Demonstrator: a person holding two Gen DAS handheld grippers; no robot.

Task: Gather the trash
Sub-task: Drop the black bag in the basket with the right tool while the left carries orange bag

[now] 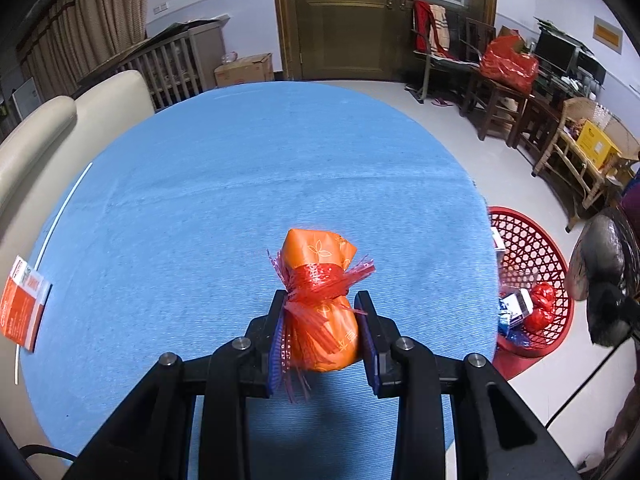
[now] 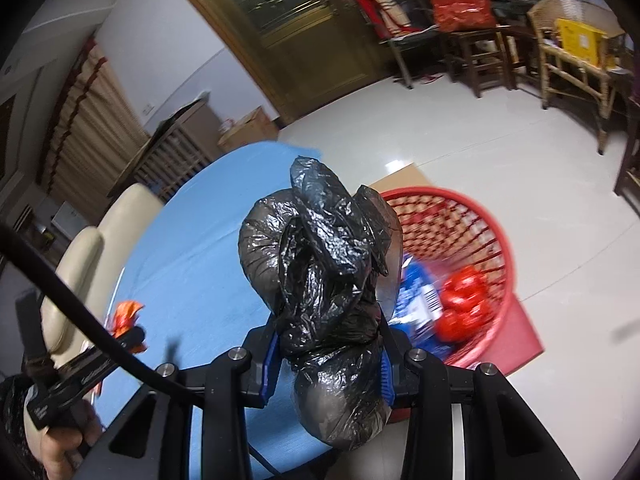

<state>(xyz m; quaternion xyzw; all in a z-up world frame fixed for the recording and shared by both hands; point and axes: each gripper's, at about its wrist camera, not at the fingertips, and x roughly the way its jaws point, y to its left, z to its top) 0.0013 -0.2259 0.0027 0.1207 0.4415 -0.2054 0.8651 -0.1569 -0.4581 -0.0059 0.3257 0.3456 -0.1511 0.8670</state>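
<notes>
My left gripper [image 1: 322, 300] is shut on an orange wrapped bundle [image 1: 320, 256] tied with a red fringed ribbon, held just above the blue tablecloth [image 1: 240, 184]. My right gripper [image 2: 328, 320] is shut on a crumpled black plastic bag [image 2: 320, 248], held up near the table's right edge. A red mesh basket [image 2: 476, 216] stands on the floor beside the table, with red bags and blue-and-white packets inside. In the left wrist view the same basket [image 1: 532, 256] shows at the right, and the black bag [image 1: 600, 256] hangs over it. The left gripper with its orange bundle [image 2: 126, 314] appears at the lower left of the right wrist view.
An orange-and-white box [image 1: 22, 312] lies at the tablecloth's left edge. A cream sofa [image 1: 60, 128] lies beyond the table on the left. Wooden chairs [image 1: 500, 100], a red bag and a yellow box line the right wall. A brown double door [image 1: 380, 20] is at the back. A red mat [image 2: 524, 340] lies under the basket.
</notes>
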